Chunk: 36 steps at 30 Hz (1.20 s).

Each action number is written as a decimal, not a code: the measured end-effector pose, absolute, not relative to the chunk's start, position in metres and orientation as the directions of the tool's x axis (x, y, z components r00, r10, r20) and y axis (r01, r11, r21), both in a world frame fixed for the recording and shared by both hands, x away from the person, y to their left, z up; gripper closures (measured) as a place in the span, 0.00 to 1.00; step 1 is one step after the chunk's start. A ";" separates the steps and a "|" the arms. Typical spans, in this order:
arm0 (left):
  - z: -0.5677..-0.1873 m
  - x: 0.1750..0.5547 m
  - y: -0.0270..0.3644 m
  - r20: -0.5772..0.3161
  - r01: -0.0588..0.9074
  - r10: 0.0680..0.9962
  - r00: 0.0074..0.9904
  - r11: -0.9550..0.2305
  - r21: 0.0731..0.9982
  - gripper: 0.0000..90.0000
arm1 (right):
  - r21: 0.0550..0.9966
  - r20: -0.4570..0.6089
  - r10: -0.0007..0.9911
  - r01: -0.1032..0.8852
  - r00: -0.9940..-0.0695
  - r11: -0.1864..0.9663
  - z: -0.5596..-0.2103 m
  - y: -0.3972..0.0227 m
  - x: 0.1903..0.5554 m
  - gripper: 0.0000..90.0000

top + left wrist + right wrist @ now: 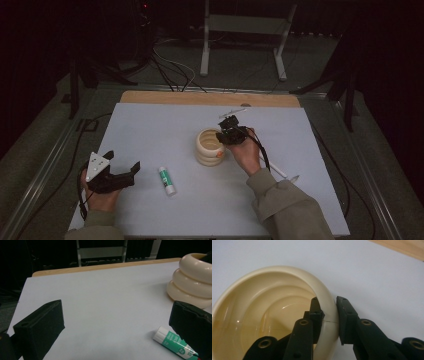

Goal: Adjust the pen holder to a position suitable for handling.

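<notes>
- Looking first at the worktop [150,125], I see a pale sheet over a wooden board, carrying few things and ringed by dark floor and cables.
- Next in size is the cream ribbed cup [210,147], a stack of three rounded rings, standing upright near the middle of the worktop, slightly toward my right hand's side.
- My right gripper [231,134] is at the cup's rim: in the right gripper view one jaw sits inside the cup [262,315] and the other outside, pinching the wall between them. I judge the grasp made and the lift or shift of the cup yet to come, since its base appears to rest on the sheet.
- My left gripper [122,167] rests low near the front left corner, jaws spread wide with nothing between them, well apart from the cup.
- Smallest is the glue stick [167,180], white and green, lying flat on the worktop just beside the left gripper, between it and the cup; it is untouched.
</notes>
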<state>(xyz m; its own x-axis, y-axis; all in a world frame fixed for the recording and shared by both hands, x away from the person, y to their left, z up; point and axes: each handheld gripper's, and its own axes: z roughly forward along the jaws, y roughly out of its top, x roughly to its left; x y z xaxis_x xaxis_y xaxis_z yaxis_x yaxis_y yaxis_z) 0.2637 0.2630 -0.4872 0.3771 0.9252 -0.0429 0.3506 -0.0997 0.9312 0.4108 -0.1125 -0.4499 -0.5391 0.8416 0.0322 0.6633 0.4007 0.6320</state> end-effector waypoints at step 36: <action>-0.487 0.264 0.263 -0.042 0.353 0.925 0.378 -0.102 0.930 0.00 | 0.760 0.074 0.808 0.558 -0.585 0.334 -0.429 -0.119 0.400 0.00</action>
<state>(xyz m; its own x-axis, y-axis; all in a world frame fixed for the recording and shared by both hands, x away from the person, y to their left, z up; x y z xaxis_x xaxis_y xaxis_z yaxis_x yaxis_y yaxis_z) 0.2638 0.2632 -0.4875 0.3780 0.9249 -0.0420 0.3531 -0.1020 0.9300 0.4001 -0.1193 -0.4287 -0.5847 0.8079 0.0737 0.5578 0.3344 0.7597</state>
